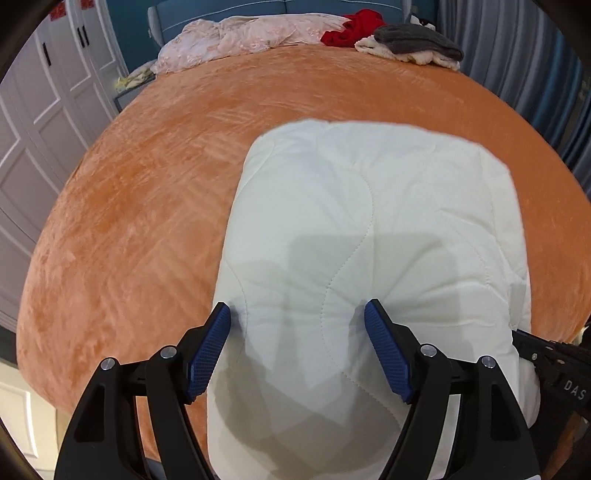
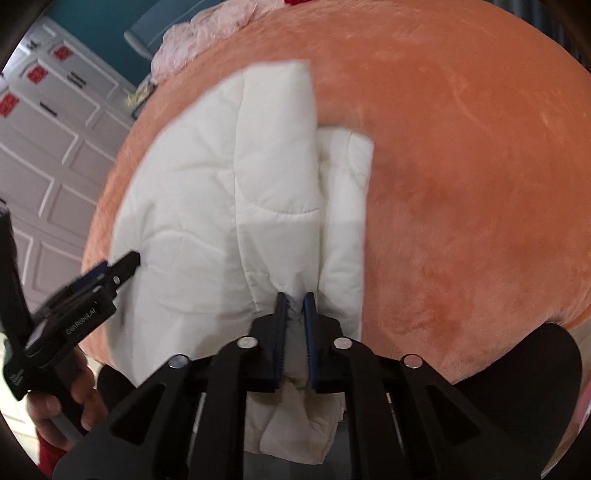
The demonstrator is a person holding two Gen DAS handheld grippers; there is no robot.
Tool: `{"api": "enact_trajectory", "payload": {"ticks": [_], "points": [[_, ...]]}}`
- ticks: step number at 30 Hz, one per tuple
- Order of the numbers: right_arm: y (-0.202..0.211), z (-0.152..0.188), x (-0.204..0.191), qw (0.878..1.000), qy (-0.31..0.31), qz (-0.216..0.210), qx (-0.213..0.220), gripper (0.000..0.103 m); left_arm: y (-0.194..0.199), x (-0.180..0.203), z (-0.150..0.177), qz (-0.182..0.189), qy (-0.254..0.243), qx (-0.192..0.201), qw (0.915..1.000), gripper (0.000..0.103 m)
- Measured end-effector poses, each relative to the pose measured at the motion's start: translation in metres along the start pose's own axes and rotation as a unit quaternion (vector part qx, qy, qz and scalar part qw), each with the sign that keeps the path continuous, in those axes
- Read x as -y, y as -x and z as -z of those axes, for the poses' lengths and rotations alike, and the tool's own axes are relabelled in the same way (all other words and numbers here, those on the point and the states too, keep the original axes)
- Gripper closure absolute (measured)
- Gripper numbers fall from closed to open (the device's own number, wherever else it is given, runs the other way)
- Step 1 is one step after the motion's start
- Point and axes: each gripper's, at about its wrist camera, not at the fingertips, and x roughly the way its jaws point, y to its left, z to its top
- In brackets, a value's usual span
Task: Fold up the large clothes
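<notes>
Garment position: a white quilted jacket (image 1: 373,229) is laid on the orange plush bedspread (image 1: 147,192), partly folded into a long slab whose long axis runs away from both cameras, near end overhanging the bed's near edge. The right gripper (image 2: 294,299) is clamped on a pinch of fabric at that near end, blue pads almost together with cloth bunched between them; a narrower folded layer is seen just right of the pinch in the right wrist view. The left gripper (image 1: 297,314) is spread wide, pads straddling the near-left part of the jacket, nothing pinched; contact with the fabric cannot be confirmed. Both grippers are at the near end, so the far end is well apart from either. Judged next: the near edge is to be carried away along the long axis toward the far end, and the left side would need to be gripped first to keep the edge level. A pink garment (image 1: 236,37), a red garment (image 1: 351,26) and a grey knit (image 1: 417,40) are piled at the far edge, well clear.
</notes>
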Motion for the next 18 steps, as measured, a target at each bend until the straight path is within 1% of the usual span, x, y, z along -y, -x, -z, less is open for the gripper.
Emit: {"api": "enact_trajectory", "payload": {"ticks": [1,2,3,4,5,7,8,9,10,11,13,15,16,17,18], "points": [[0.007,-0.003,0.003,1.000,-0.006,-0.007,0.008,0.075,0.002,-0.007,-0.004,0.015,0.017,-0.003,0.9997,0.029],[0.017,-0.007,0.007,1.000,-0.015,-0.019,0.021,0.060,0.003,-0.013,-0.006,0.026,0.030,-0.004,0.9992,0.029],[0.022,-0.009,0.010,0.999,-0.020,-0.025,0.030,0.051,0.004,-0.024,-0.010,0.041,0.053,-0.005,0.9977,0.028],[0.027,-0.011,0.014,0.998,-0.027,-0.031,0.039,0.033,0.004,-0.033,-0.013,0.056,0.074,-0.007,0.9957,0.025],[0.031,-0.016,0.020,0.997,-0.036,-0.041,0.051,0.029,0.001,-0.040,-0.015,0.071,0.090,-0.011,0.9933,0.025],[0.028,-0.019,0.028,0.997,-0.048,-0.048,0.048,0.028,-0.011,-0.057,-0.019,0.103,0.126,-0.033,0.9861,0.025],[0.020,-0.022,0.034,0.996,-0.058,-0.059,0.038,0.026,-0.018,-0.062,-0.020,0.120,0.138,-0.043,0.9823,0.025],[0.012,-0.024,0.037,0.995,-0.069,-0.067,0.029,0.026,-0.025,-0.068,-0.021,0.139,0.150,-0.051,0.9775,0.025],[0.002,-0.024,0.041,0.993,-0.083,-0.077,0.016,0.026,-0.034,-0.074,-0.020,0.160,0.169,-0.059,0.9707,0.023],[-0.012,-0.025,0.047,0.990,-0.104,-0.099,-0.004,0.026,-0.040,-0.077,-0.020,0.172,0.179,-0.062,0.9667,0.022],[-0.031,-0.021,0.052,0.981,-0.137,-0.137,-0.023,0.024,-0.053,-0.082,-0.018,0.196,0.196,-0.069,0.9583,0.016],[-0.045,-0.019,0.054,0.973,-0.160,-0.164,-0.033,0.024,-0.064,-0.083,-0.017,0.215,0.205,-0.074,0.9520,0.011],[-0.051,-0.020,0.054,0.970,-0.167,-0.175,-0.036,0.023,-0.070,-0.083,-0.016,0.228,0.211,-0.078,0.9473,0.008],[-0.058,-0.020,0.054,0.965,-0.174,-0.192,-0.039,0.022,-0.075,-0.084,-0.014,0.239,0.216,-0.079,0.9432,0.006],[-0.062,-0.019,0.052,0.963,-0.179,-0.199,-0.041,0.023,-0.081,-0.085,-0.012,0.251,0.227,-0.083,0.9375,0.005]]}}
